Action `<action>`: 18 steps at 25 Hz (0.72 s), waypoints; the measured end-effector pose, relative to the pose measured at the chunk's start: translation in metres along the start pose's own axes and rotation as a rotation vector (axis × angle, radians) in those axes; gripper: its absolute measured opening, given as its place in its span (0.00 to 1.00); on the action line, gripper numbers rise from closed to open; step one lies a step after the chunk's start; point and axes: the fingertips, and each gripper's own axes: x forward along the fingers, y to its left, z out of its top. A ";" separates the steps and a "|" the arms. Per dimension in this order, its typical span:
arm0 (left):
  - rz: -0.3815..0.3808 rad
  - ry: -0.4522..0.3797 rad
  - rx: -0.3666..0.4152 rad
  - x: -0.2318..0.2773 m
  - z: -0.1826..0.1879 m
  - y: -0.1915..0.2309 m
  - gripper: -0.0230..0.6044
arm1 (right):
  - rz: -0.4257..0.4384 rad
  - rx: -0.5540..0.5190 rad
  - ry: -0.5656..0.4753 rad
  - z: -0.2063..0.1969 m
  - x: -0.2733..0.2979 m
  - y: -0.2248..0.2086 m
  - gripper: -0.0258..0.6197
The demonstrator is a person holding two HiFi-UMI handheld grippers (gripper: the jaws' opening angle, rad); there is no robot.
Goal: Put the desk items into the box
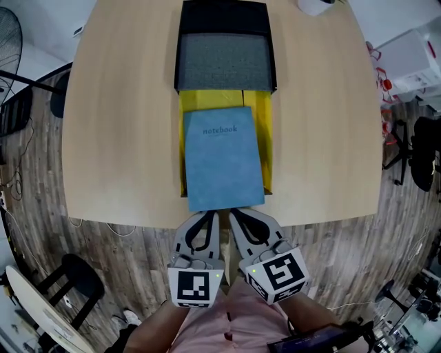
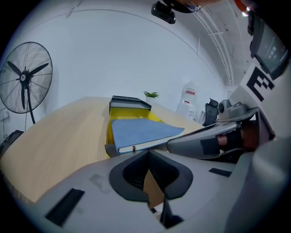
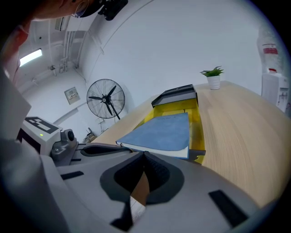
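One blue notebook (image 1: 224, 157), one yellow box (image 1: 267, 145) and one black foam-lined tray (image 1: 224, 17) are counted at frame centre and top, on one table (image 1: 117, 124). Two grippers are counted at bottom centre: left gripper (image 1: 209, 216), right gripper (image 1: 236, 215). One fan (image 2: 25, 77) and one potted plant (image 3: 213, 76) are seen in the gripper views.

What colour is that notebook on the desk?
The notebook is blue, seen best in the head view.
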 end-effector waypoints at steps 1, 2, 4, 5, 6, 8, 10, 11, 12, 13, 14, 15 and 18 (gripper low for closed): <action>-0.001 0.002 0.010 0.003 0.000 0.000 0.05 | 0.003 0.000 -0.001 0.001 0.001 0.000 0.04; -0.001 0.004 0.020 0.005 0.000 0.000 0.05 | 0.007 0.000 -0.002 0.002 0.002 0.000 0.04; -0.001 0.009 0.028 0.011 0.000 0.001 0.05 | 0.014 0.003 -0.004 0.004 0.005 -0.001 0.04; 0.001 0.011 0.026 0.013 0.001 0.002 0.05 | 0.016 0.006 -0.004 0.005 0.006 -0.002 0.04; 0.004 0.011 0.018 0.015 0.003 0.002 0.05 | 0.016 0.010 -0.004 0.007 0.007 -0.004 0.04; 0.012 0.004 -0.005 0.017 0.008 0.002 0.05 | 0.017 0.018 -0.002 0.010 0.010 -0.007 0.04; 0.011 0.012 -0.007 0.018 0.010 0.003 0.05 | 0.021 0.022 -0.003 0.013 0.012 -0.009 0.04; 0.008 0.020 -0.002 0.018 0.009 0.003 0.05 | 0.023 0.024 -0.005 0.015 0.013 -0.010 0.04; 0.008 0.026 -0.002 0.019 0.009 0.003 0.05 | 0.027 0.025 -0.006 0.017 0.014 -0.011 0.04; 0.013 0.027 -0.010 0.020 0.010 0.002 0.05 | 0.034 0.026 -0.006 0.020 0.015 -0.011 0.04; 0.019 0.027 -0.025 0.022 0.011 0.002 0.05 | 0.042 0.025 -0.005 0.022 0.016 -0.013 0.04; 0.024 0.028 -0.036 0.025 0.012 0.002 0.05 | 0.051 0.025 -0.001 0.023 0.017 -0.014 0.04; 0.029 0.038 -0.042 0.026 0.013 0.001 0.05 | 0.079 0.027 0.009 0.027 0.020 -0.013 0.04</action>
